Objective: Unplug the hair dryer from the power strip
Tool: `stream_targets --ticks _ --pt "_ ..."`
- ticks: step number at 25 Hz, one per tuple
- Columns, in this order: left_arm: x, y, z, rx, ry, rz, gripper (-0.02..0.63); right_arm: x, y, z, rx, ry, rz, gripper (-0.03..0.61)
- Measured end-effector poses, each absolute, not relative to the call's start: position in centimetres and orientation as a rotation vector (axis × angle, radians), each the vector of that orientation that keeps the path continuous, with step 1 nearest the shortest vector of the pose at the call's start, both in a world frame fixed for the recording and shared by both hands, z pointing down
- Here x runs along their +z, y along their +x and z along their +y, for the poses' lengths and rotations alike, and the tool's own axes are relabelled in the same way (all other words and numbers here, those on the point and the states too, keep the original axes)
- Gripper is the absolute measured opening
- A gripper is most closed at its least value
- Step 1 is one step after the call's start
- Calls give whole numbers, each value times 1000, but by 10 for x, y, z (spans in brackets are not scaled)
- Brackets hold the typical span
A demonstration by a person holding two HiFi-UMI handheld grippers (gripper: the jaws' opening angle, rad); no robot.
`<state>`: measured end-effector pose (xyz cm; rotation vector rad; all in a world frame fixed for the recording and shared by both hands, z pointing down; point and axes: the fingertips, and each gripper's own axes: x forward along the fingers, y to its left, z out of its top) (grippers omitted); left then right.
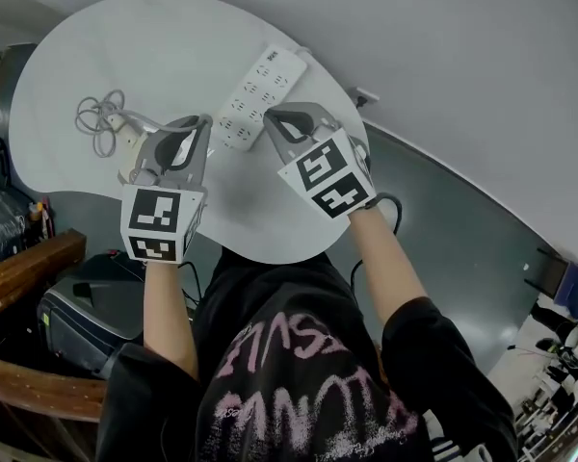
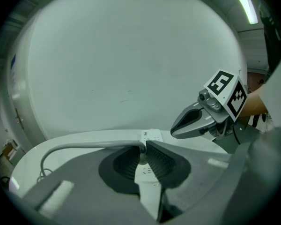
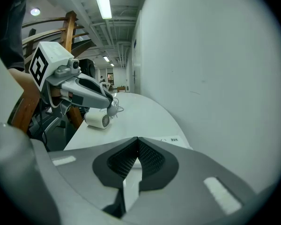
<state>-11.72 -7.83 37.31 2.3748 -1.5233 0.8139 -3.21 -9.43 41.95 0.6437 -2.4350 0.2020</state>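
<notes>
Left gripper view shows the left gripper (image 2: 143, 149) jaws holding the plug (image 2: 141, 157), which looks pulled out of the power strip (image 1: 258, 92), while the right gripper (image 3: 136, 142) jaws are closed on nothing.

Right hand-held gripper (image 3: 138, 138): jaws tip to tip, nothing between them. Just past them, a corner of the white power strip (image 3: 171, 140) on the tabletop (image 3: 140, 109). Left hand-held gripper (image 3: 108, 102) sits upper left, with grey cable (image 3: 116, 108) loops at its tip. White hair dryer (image 3: 97, 120) lies just below it.

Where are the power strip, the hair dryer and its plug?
power strip (image 1: 260, 94), head view, top face.
hair dryer (image 3: 97, 120), right gripper view, white barrel.
plug (image 2: 141, 157), left gripper view, white body.
</notes>
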Motion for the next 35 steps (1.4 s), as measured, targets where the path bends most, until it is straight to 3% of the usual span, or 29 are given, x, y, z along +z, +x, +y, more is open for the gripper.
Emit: stream_targets --ticks 15,35 --pt "349 -109 -58 808 2266 -1695 49 383 -1 -77 257 738 -2566 11" --pt "326 -140 -64 634 2412 -1664 50 341 -21 -76 176 1054 -2487 11"
